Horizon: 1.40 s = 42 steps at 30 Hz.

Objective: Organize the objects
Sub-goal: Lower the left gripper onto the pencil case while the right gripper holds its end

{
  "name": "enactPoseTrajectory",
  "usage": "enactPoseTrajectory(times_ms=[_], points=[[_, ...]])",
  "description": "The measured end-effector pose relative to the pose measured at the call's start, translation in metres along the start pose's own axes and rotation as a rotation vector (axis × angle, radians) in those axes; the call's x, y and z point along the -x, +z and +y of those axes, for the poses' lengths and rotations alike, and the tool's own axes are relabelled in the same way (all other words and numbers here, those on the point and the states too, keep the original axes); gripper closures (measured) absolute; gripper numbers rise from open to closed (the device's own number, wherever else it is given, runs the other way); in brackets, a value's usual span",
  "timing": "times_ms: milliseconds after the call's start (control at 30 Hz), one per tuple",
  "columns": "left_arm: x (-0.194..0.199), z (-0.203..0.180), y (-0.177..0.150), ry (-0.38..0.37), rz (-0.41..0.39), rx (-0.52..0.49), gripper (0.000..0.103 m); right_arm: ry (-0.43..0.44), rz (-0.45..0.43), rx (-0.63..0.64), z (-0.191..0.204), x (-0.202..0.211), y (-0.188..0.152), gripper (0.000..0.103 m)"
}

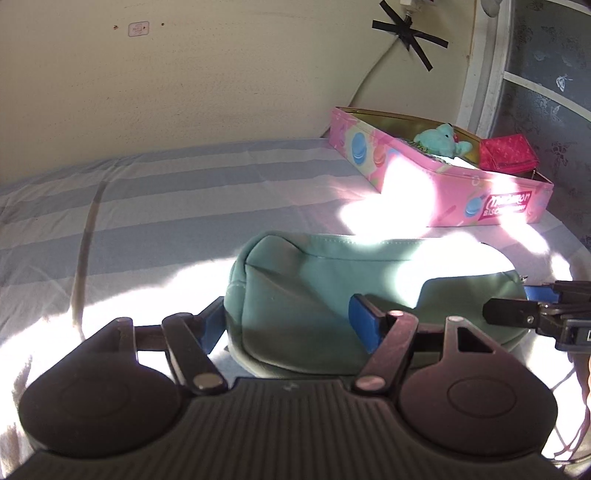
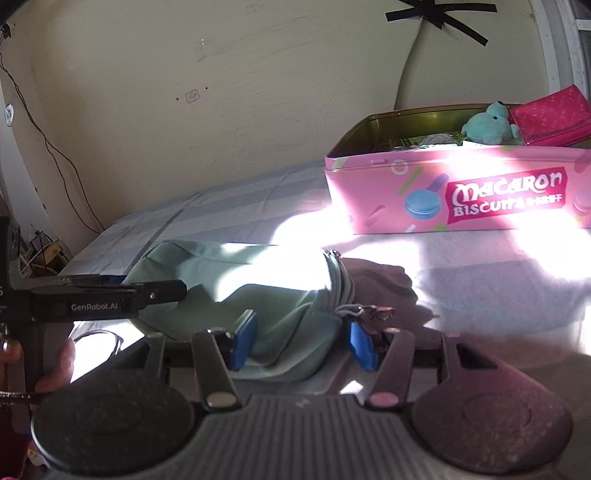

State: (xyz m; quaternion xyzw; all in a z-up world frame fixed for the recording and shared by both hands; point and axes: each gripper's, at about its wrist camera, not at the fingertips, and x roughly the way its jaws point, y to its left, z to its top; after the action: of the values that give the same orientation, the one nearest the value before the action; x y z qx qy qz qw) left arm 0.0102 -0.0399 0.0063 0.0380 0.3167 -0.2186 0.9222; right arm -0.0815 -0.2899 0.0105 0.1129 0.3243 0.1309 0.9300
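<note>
The left gripper point(image 1: 290, 326) straddles one end of a mint-green zippered pouch point(image 1: 332, 280), its blue pads set on either side of the soft fabric and clasping it. The right gripper point(image 2: 301, 341) likewise grasps the pouch's other, zippered end, blue pads pinching the gathered cloth beside the metal zipper pulls point(image 2: 373, 313). The pouch sits at the lower centre of both wrist views, on a bedsheet point(image 1: 147, 206) striped in pale blue and white, with hard sunlight across it. At the upper right stands an open pink macaron biscuit tin point(image 2: 461, 192), rectangular, glossy, with a gold-toned inside; it is apart from the pouch. In it lie a fuzzy teal plush toy point(image 2: 487, 127) and a flat red patterned purse point(image 2: 550, 114). Black tape point(image 1: 406, 35) crosses a cable on the cream wall.
</note>
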Motion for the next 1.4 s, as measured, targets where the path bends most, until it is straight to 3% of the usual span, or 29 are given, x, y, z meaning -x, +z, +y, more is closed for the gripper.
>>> enactPoseTrajectory(times_ms=[167, 333, 467, 800, 900, 967, 1100, 1167, 1267, 1400], points=[[-0.004, -0.033, -0.001, -0.091, 0.005, -0.075, 0.031, -0.096, -0.009, 0.015, -0.013, 0.030, -0.009, 0.051], [-0.007, -0.058, -0.004, -0.118, -0.015, -0.157, 0.031, -0.128, -0.021, -0.107, -0.044, 0.052, -0.021, 0.050], [-0.005, -0.042, -0.002, -0.172, 0.010, -0.126, 0.031, -0.149, -0.025, -0.083, -0.037, 0.048, -0.020, 0.048], [0.011, -0.002, -0.004, -0.185, 0.056, -0.073, 0.031, -0.113, -0.012, 0.003, -0.009, 0.032, -0.014, 0.047], [0.007, 0.006, -0.001, -0.206, 0.080, -0.024, 0.029, -0.079, -0.007, -0.028, -0.009, 0.027, -0.012, 0.039], [0.003, 0.006, -0.001, -0.204, 0.089, -0.009, 0.028, -0.057, -0.002, -0.038, -0.009, 0.023, -0.013, 0.027], [-0.002, -0.009, -0.003, -0.166, 0.072, -0.038, 0.027, -0.058, -0.023, -0.012, -0.008, 0.025, -0.019, 0.029], [-0.004, -0.015, 0.001, -0.154, 0.079, -0.042, 0.027, -0.056, -0.032, -0.004, -0.010, 0.029, -0.021, 0.037], [-0.011, -0.026, 0.007, -0.189, 0.109, -0.048, 0.029, -0.059, -0.042, -0.016, -0.024, 0.040, -0.022, 0.039], [-0.020, -0.071, 0.012, -0.233, 0.122, -0.149, 0.029, -0.114, -0.065, -0.067, -0.053, 0.060, -0.028, 0.041]])
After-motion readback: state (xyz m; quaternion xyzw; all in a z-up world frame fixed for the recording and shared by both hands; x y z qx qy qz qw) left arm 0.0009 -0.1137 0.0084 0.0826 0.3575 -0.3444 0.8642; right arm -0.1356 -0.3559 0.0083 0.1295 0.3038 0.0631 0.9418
